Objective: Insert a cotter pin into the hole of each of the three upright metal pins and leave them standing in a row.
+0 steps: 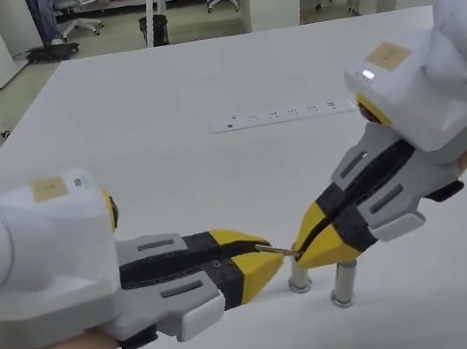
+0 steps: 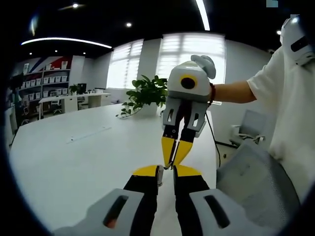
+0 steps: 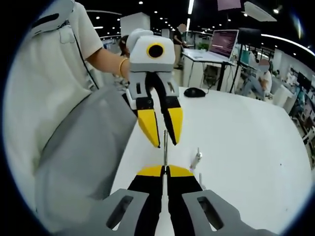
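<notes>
The cotter pin (image 1: 276, 249) is a thin sliver of wire held level in the air between the two tool tips, just above the upright metal pin (image 1: 299, 282). The right tool (image 1: 306, 256) is clenched on one end of it; in the right gripper view the wire runs straight out from its closed jaws. The left tool (image 1: 266, 263) looks released, its yellow jaws standing apart on either side of the wire's free end.

Judged by its look, the cotter pin is very light, hard and slick. It should be stiff along its length but easy to bend or twist in a pinch, and it would flick away if dropped. The best hold is probably close to the head end, leaving the legs free to feed through a hole.

A second upright metal pin (image 1: 344, 286) stands just beside the first, both toward the near side of the white surface (image 1: 172, 185). They are small steel posts on narrow feet, likely to tip at a sideways nudge, so one probably needs steadying low on its shaft.

The tools cover the tops of both posts, so their holes cannot be made out. A third post may be hidden behind the tool tips. The wire is too fine to tell loop from legs.
</notes>
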`<state>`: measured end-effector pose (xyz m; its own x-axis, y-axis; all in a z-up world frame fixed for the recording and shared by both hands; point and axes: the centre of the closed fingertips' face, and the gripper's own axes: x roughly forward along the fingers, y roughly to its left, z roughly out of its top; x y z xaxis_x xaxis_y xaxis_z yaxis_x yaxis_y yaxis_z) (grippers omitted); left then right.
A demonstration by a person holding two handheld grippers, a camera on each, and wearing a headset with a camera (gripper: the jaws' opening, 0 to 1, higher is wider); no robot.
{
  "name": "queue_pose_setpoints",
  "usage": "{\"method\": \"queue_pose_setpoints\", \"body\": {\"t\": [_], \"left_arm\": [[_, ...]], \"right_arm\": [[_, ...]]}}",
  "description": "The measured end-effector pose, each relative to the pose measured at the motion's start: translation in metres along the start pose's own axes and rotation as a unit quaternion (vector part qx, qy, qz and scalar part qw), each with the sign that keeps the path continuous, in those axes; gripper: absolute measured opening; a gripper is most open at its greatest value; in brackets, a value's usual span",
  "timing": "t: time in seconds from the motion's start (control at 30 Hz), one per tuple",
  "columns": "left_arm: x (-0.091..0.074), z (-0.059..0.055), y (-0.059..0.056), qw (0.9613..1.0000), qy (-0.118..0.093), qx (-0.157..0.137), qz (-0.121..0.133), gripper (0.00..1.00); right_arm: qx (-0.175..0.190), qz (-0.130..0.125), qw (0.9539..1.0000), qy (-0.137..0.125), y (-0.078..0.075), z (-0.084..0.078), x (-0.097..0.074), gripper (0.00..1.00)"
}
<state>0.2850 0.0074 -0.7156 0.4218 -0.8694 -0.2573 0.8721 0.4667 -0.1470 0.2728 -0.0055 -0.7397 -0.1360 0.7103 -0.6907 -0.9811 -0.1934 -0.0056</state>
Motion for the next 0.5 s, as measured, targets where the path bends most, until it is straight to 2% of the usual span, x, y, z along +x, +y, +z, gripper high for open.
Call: {"method": "queue_pose_setpoints", "body": {"t": [0.23,0.33,0.5], "left_arm": [[0.005,-0.007,0.002,0.9998,0.004,-0.006,0.02,0.2],[0.008,-0.012,0.001,0.9996,0.005,-0.01,0.026,0.21],[0.015,-0.021,-0.001,0.9989,0.013,0.004,0.044,0.24]], "right_arm": [[-0.008,-0.016,0.9994,0.031,-0.004,-0.016,-0.007,0.02],[-0.008,-0.021,0.9988,0.043,-0.005,-0.025,-0.01,0.02],[-0.006,-0.03,0.9972,0.068,-0.007,-0.041,-0.017,0.02]]}}
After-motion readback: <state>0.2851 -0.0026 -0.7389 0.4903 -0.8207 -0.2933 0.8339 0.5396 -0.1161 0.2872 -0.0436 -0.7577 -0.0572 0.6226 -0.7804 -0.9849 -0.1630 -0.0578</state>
